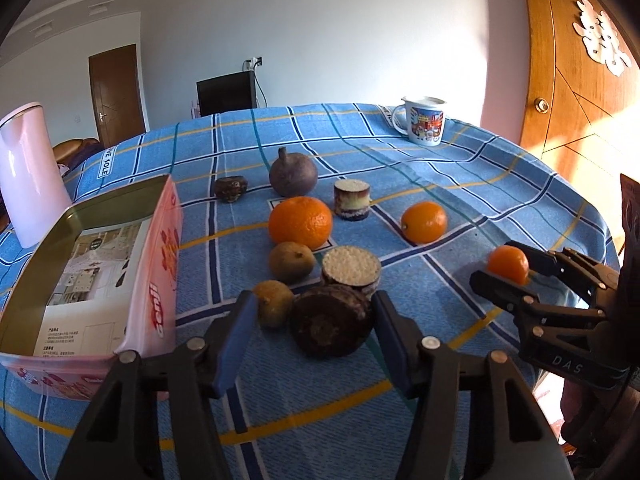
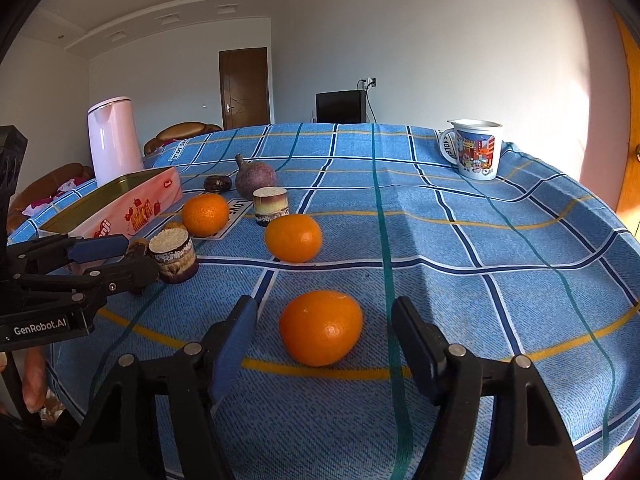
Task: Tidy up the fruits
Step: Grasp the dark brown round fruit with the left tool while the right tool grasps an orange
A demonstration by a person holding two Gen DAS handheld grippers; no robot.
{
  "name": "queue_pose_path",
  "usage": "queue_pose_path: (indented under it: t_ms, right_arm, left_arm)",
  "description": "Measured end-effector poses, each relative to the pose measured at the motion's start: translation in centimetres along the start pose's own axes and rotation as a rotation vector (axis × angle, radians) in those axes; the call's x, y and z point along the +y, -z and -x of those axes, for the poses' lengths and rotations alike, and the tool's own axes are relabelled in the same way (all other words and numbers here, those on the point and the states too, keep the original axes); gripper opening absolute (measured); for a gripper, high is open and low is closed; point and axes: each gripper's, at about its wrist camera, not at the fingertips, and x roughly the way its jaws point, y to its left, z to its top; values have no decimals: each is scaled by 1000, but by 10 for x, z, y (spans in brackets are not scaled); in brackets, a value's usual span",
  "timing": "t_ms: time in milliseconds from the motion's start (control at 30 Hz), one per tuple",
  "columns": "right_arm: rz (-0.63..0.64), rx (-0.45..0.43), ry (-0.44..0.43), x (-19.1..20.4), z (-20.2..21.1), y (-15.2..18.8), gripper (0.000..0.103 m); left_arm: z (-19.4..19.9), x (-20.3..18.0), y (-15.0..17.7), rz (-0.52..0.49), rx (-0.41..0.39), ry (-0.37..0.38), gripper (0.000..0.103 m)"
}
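My left gripper (image 1: 314, 312) is open around a dark brown round fruit (image 1: 330, 322) on the blue checked tablecloth; its right finger is close to the fruit. My right gripper (image 2: 324, 320) is open with a small orange (image 2: 321, 327) between its fingers, untouched on the cloth. In the left wrist view that orange (image 1: 508, 264) sits between the right gripper's fingers (image 1: 498, 284). More fruits lie behind: a large orange (image 1: 300, 222), another orange (image 1: 424, 222), two brownish fruits (image 1: 291, 261), a purple pomegranate-like fruit (image 1: 293, 174), and cut cane pieces (image 1: 351, 270).
An open pink tin box (image 1: 92, 276) lies at the left of the table. A white-pink kettle (image 1: 30, 172) stands behind it. A printed mug (image 1: 424, 120) stands at the far right. A wooden door (image 1: 580, 80) is beyond the table's right edge.
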Motion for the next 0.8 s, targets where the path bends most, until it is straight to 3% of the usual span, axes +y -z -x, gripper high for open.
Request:
queue_pose_path:
  t_ms: [67,100,133,200,533,800]
  right_arm:
    - [12,6,-2,0,-3,1,52]
    - [15,-1,0,0,-3,2,50]
    - [14,-8,-2,0,-2,2,46]
    - [4,-29,-7,-3,2,0,40]
    - [-4,-47,-30,-4,5,-2,39]
    - [3,-88,-42,0,15,-8,39]
  left_arm:
    - [2,-1,0,-8,-9,5,56]
    - [3,-1,-1,-8,-15,11,45]
    - [4,0,-1,-6,-17,16,42]
    - [3,2,-1,1,-15,22,42]
    - [10,7,-3,31,-40,36,41]
    - [25,9,-8,24,-96,5,41]
